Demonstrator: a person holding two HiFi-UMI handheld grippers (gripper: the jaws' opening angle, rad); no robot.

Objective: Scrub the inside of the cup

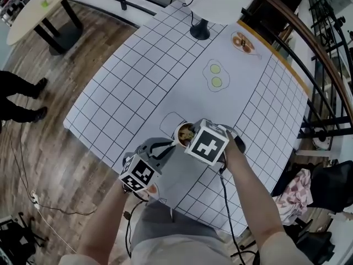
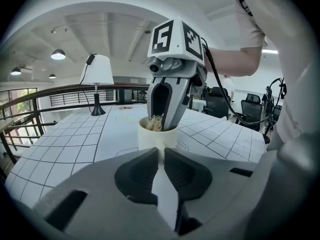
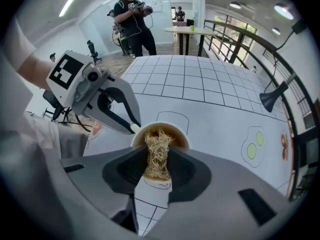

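Inside cup (image 2: 157,140), fibrous scrubber (image 3: 158,146), right tool (image 2: 161,119) gripping

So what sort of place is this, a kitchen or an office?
Probably an open-plan office or lab loft, not a kitchen: office chairs, a balcony railing, and a table sheet printed with a grid and drawn food.

One cup (image 2: 150,140) and one fibrous scrubber (image 3: 156,146) are counted. Two grippers are seen: the left gripper (image 2: 161,159) and the right gripper (image 3: 158,171). On the one gridded table (image 1: 138,81), one lamp (image 1: 212,4) is found at twelve o'clock from the cup. Two printed pictures, an egg drawing (image 1: 215,75) and a plate drawing (image 1: 242,42), are found at one o'clock. One round table (image 1: 38,7) is seen at ten o'clock, and one standing person (image 1: 16,95) at nine.
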